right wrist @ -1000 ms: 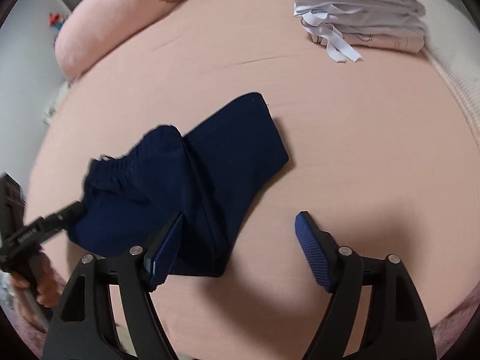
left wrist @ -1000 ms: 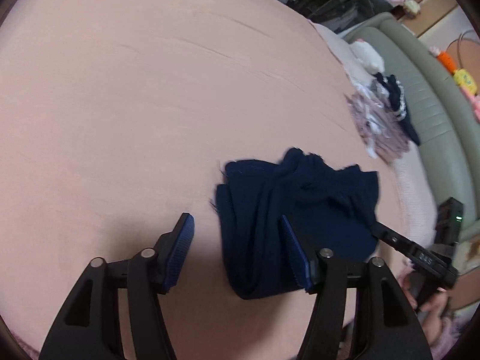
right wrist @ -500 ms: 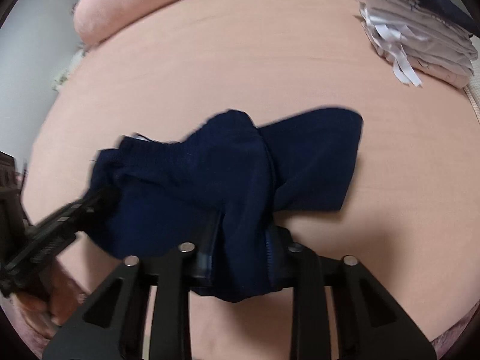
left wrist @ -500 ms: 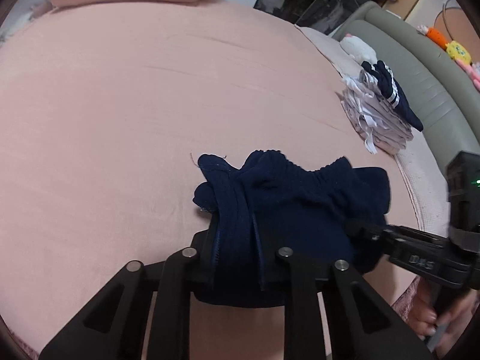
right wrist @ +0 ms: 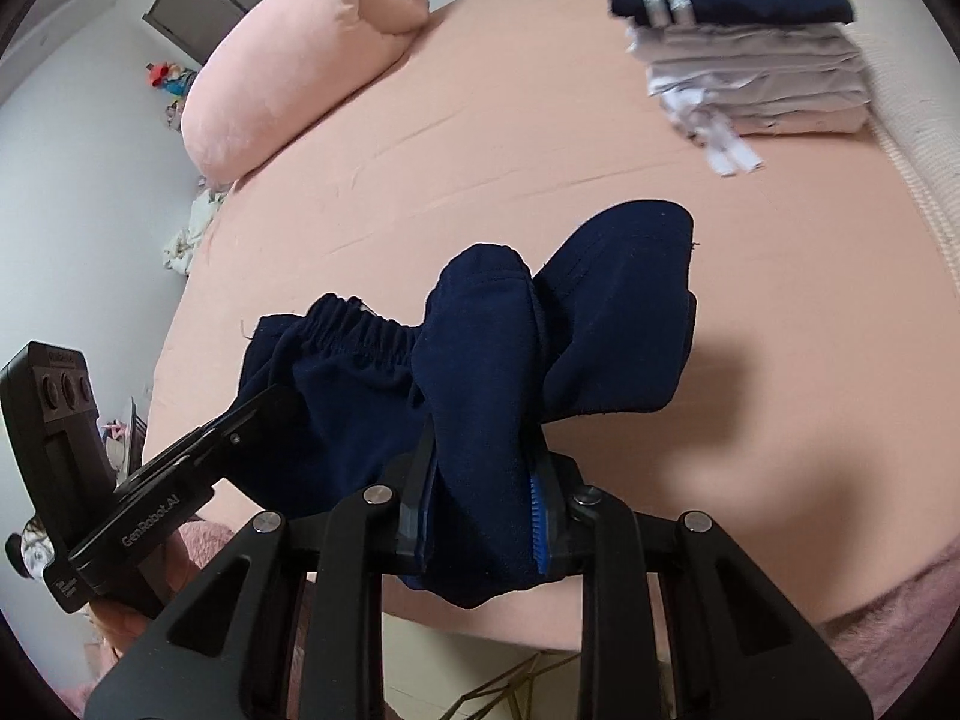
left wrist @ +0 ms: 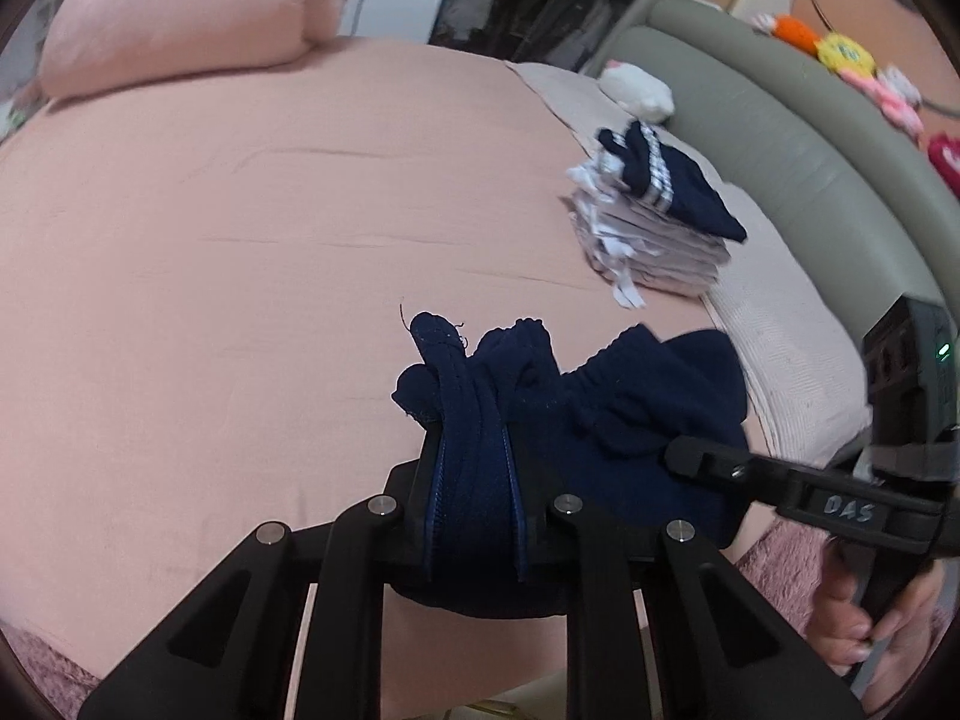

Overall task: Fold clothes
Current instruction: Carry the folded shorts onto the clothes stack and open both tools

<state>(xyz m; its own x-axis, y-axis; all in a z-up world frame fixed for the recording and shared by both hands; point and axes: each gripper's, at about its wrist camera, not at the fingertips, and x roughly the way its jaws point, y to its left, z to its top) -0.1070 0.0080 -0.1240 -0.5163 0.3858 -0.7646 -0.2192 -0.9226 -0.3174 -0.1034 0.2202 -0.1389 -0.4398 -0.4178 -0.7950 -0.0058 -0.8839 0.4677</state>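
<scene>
Pink-sheeted bed (left wrist: 210,252) w/ folded stack (left wrist: 654,240) far right; both left gripper (left wrist: 474,498) & right gripper (right wrist: 480,510) clenched on bunched navy elastic-waist shorts (right wrist: 480,348) lifted near edge, so thick uneven wads could slip, spoiling fold.

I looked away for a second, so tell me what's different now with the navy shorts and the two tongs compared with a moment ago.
Both tongs, open a second ago, have shut on the navy shorts: the left tongs pinch one bunched edge, the right tongs another. The shorts, then lying flat on the pink bed, now hang lifted between them. The stack of folded clothes and the pillow stayed put.
</scene>
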